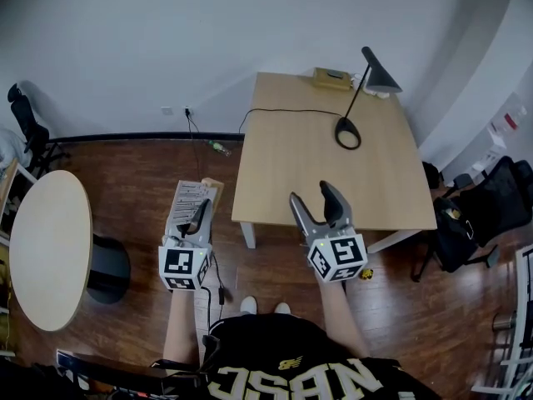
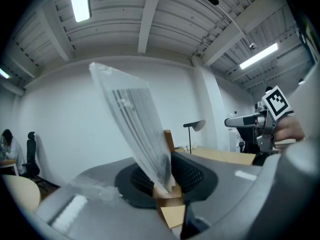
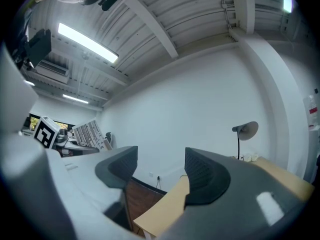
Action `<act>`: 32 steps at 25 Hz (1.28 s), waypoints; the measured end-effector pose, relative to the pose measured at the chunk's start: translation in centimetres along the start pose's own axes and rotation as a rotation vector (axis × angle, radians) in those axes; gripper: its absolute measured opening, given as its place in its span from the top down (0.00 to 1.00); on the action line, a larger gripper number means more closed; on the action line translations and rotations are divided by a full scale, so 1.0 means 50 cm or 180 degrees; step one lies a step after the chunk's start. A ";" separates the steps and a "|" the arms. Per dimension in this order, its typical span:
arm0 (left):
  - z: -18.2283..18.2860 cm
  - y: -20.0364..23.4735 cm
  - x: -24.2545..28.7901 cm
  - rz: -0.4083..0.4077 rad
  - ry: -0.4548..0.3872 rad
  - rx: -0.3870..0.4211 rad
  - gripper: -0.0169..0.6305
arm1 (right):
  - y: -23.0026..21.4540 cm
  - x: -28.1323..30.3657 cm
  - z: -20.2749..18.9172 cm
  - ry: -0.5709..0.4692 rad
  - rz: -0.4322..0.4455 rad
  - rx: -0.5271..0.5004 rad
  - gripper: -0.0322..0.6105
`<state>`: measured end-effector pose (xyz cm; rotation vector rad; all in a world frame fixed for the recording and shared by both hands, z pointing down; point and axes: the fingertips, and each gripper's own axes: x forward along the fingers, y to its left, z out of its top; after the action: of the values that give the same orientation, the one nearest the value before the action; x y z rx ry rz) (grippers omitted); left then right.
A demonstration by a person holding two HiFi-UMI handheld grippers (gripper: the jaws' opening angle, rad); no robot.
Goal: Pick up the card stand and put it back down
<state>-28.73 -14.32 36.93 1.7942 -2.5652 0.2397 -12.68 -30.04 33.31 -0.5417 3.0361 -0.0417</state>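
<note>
The light wooden bench (image 1: 291, 173) stands on a dark wood floor (image 1: 141, 161). On it are a black desk lamp (image 1: 349, 132) towards the far right, its thin black cable (image 1: 283, 112) trailing off the left edge, and a small yellowish box (image 1: 331, 78) at the far edge.

An office: a wooden desk (image 1: 316, 165) with a desk lamp (image 1: 381, 79), black swivel chairs (image 1: 470, 215), a round table (image 1: 50, 248), ceiling strip lights (image 2: 80, 1).

Bright ceiling tube lights (image 2: 79, 1) (some glare); fisheye edges, near-field blur.
</note>
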 end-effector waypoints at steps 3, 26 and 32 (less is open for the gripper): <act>-0.046 0.014 0.002 -0.0157 0.0146 0.0136 0.84 | -0.006 0.002 -0.031 0.0099 -0.0005 0.0029 0.48; -0.430 0.020 0.190 -0.2717 0.1451 0.1301 0.85 | -0.014 0.011 -0.268 0.0901 -0.0023 0.0377 0.49; -0.519 -0.097 0.308 -0.3255 0.1475 0.1247 0.85 | -0.016 0.026 -0.350 0.1094 -0.0053 0.0535 0.50</act>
<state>-31.74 -27.05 64.55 2.4989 -1.1380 0.9941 -14.67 -30.96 50.73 -0.6013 3.3116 -0.4300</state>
